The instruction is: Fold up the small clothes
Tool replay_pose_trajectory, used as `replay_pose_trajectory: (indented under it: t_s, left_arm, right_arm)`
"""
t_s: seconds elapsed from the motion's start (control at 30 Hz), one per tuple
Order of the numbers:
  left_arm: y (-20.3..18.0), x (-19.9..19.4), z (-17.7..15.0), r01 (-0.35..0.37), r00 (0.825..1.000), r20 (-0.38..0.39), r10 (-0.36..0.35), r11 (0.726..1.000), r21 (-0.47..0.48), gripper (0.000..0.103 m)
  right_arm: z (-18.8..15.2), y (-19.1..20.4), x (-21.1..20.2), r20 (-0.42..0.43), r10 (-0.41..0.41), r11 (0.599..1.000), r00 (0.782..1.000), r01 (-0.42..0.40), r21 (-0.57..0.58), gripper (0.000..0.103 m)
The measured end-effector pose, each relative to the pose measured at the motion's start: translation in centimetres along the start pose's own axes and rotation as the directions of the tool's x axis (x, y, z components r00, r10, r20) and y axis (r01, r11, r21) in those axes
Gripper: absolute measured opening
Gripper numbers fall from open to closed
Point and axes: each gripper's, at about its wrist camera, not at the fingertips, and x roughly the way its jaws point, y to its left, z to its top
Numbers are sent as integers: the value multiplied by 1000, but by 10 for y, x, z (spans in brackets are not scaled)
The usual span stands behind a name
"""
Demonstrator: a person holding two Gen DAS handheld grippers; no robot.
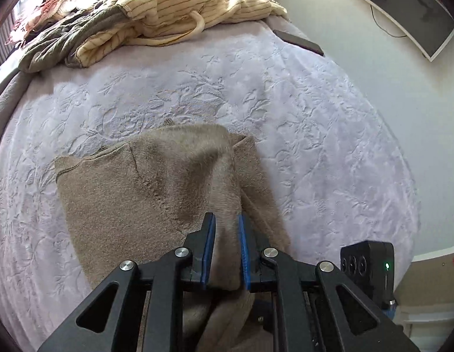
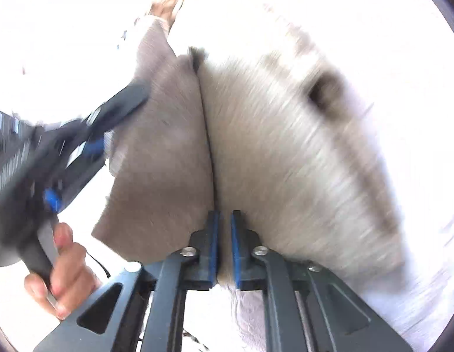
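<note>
Closest to my left wrist camera, the left gripper (image 1: 226,226) has its blue-padded jaws clamped on a raised fold of the beige sweater (image 1: 145,187) at bottom centre. I note the rest of that garment spreads flat toward the centre-left of the frame, on the pale embossed bedspread (image 1: 315,135) that fills most of the view. Across the top of the frame lies a heap of striped cream and grey clothes (image 1: 156,17). To its right, near the bed's edge at upper right, sits a dark flat phone-like object (image 1: 299,42). Beyond, at the far upper right, a tilted monitor (image 1: 408,8) shows.

Right wrist view is motion-blurred and overexposed. My right gripper (image 2: 224,228) at bottom centre pinches the sweater (image 2: 168,152) between nearly closed jaws; cloth fans upward from them, shaded on the left, bright on the right. At left of the frame the left gripper (image 2: 133,95) meets the cloth's edge, and my left hand (image 2: 65,267) wraps its handle at lower left.
</note>
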Motion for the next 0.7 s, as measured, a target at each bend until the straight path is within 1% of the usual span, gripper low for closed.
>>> replay_pose_trajectory:
  t_s: [0.03, 0.07, 0.1, 0.13, 0.17, 0.2, 0.23, 0.27, 0.3, 0.33, 0.4, 0.43, 0.47, 0.5, 0.53, 0.57, 0.63, 0.7]
  left_arm:
    - [5, -4, -2, -5, 1000, 13, 5, 1000, -18, 17]
    - [11, -7, -4, -20, 1000, 23, 21, 999, -37, 17]
    - [20, -10, -7, -41, 999, 33, 43, 997, -65, 17]
    - [30, -12, -10, -60, 997, 39, 64, 994, -95, 17]
    - [41, -15, -14, -74, 996, 43, 80, 989, -126, 17]
    - [53, -17, -20, -87, 995, 43, 95, 984, -155, 17]
    - [66, -16, -27, -107, 993, 30, 115, 976, -189, 17]
    - [76, -15, -32, -125, 991, 13, 130, 970, -210, 17]
    - [85, -14, -38, -151, 988, -10, 153, 961, -230, 17]
    - [94, -11, -45, -188, 982, -34, 185, 951, -246, 17]
    - [106, -10, -55, -217, 976, -47, 212, 939, -269, 17]
    - [111, -9, -60, -219, 976, -49, 214, 933, -285, 21]
    - [115, -9, -64, -220, 975, -52, 215, 928, -301, 59]
    - [118, -9, -68, -235, 972, -52, 230, 919, -316, 102]
    - [117, -10, -71, -248, 967, -36, 250, 913, -322, 103]
    - [116, -13, -73, -252, 965, -13, 261, 917, -310, 103]
    - [115, -9, -74, -269, 961, -20, 275, 918, -291, 103]
    - [119, -1, -75, -266, 963, -44, 266, 917, -297, 103]
  right_arm:
    - [4, -4, -3, 10, 19, 999, 1000, -19, 27, 22]
    - [6, -9, -7, 23, 59, 996, 998, -60, 63, 24]
    - [10, -15, -10, 42, 101, 989, 994, -105, 100, 29]
    - [9, -18, -9, 60, 138, 981, 989, -145, 132, 38]
    - [11, -23, -12, 82, 180, 968, 980, -191, 161, 42]
    - [14, -28, -17, 104, 223, 953, 969, -240, 186, 49]
    - [25, -36, -28, 121, 259, 938, 958, -279, 206, 55]
    - [27, -37, -29, 134, 292, 923, 947, -316, 220, 57]
    - [31, -37, -30, 138, 310, 916, 941, -334, 223, 60]
    - [41, -33, -34, 134, 322, 913, 937, -345, 219, 60]
    - [49, -25, -36, 107, 328, 920, 939, -343, 188, 61]
    - [52, -24, -36, 89, 314, 931, 945, -325, 168, 62]
    - [63, -18, -33, 65, 284, 946, 957, -291, 146, 62]
    - [75, -11, -30, 40, 249, 960, 968, -252, 122, 62]
    - [82, -5, -26, 17, 209, 973, 978, -210, 94, 62]
    - [84, 2, -22, -1, 180, 981, 984, -180, 66, 62]
    - [98, 15, -11, -42, 107, 994, 993, -107, -4, 62]
    - [112, 31, 2, -76, 51, 995, 996, -57, -81, 62]
